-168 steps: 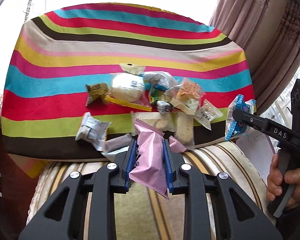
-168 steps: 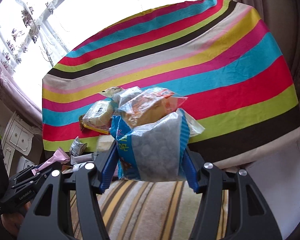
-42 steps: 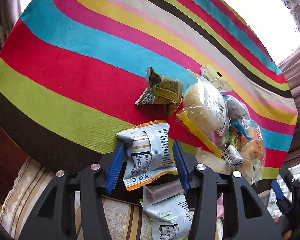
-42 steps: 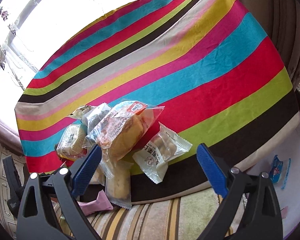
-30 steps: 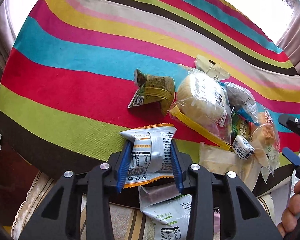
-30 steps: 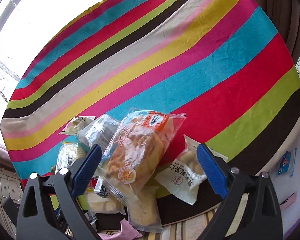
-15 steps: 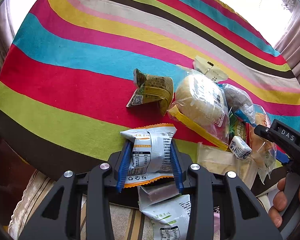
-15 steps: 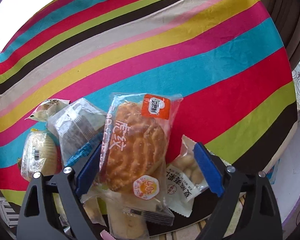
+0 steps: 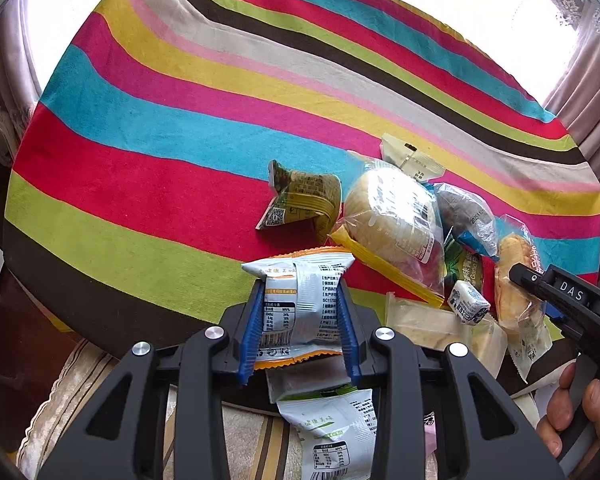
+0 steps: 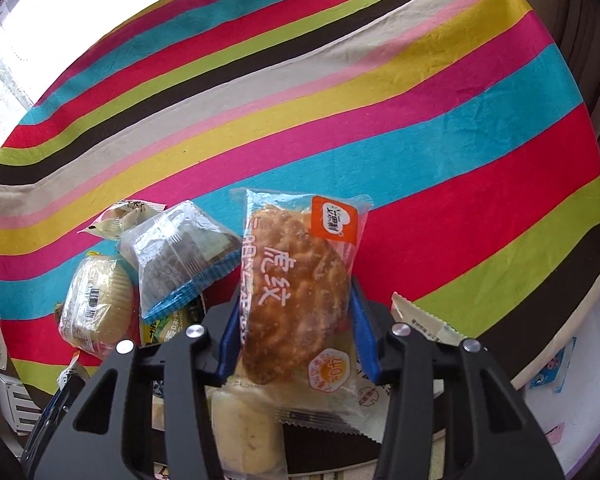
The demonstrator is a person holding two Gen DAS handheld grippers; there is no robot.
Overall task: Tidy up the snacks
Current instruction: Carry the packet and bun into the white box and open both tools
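white orange-edged snack packet [image 9: 302, 304] upright, pinched at its sides, brown tiger-pattern bread in clear wrapper [image 10: 296, 296] likewise clamped, round pale bun [image 9: 392, 216], green wrapper [image 9: 300, 200], dark cake pack [image 10: 180, 256] heaped beside them

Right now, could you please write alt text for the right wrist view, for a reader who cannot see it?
The right gripper has its blue-padded jaws closed on a clear-wrapped brown bread bun with an orange label, above a bright striped cloth. To its left lie a clear blue-edged packet of dark cake and a pale round bun in clear wrap.
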